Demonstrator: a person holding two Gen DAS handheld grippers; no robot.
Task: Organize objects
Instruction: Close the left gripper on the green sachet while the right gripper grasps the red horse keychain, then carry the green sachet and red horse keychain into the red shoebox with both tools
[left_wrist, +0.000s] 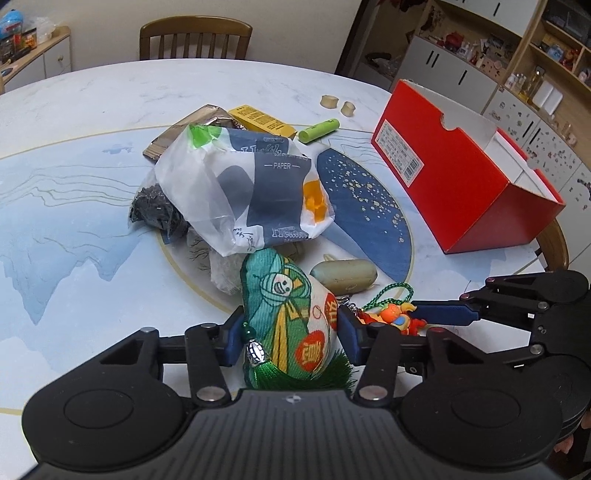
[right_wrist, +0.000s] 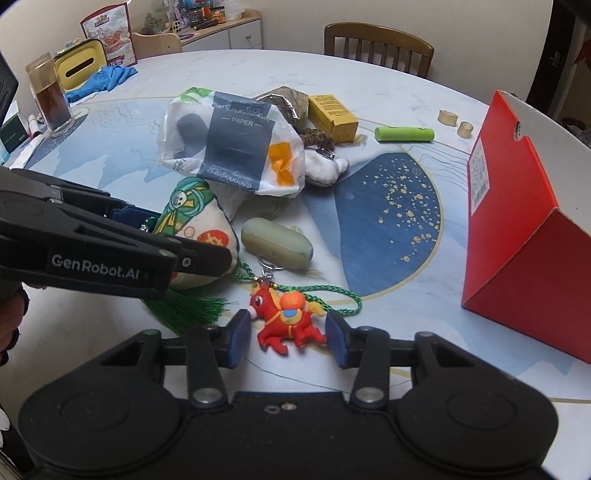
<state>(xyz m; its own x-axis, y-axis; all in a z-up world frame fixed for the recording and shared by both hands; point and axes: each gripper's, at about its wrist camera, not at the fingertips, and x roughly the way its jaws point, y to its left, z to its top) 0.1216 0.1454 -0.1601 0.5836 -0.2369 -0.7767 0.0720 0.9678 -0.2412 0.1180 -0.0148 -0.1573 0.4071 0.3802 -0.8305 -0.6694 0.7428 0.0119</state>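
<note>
A: Where's your left gripper at?

B: Low over the table, reaching forward into the pile. You've got it pinching the green pouch across the middle, prob. so the tassel hangs free.

A: And the right gripper?

B: Spread wide, fingers either side of the red horse charm, not squeezing yet. Red box sits open to your right, likely where both go.
</note>
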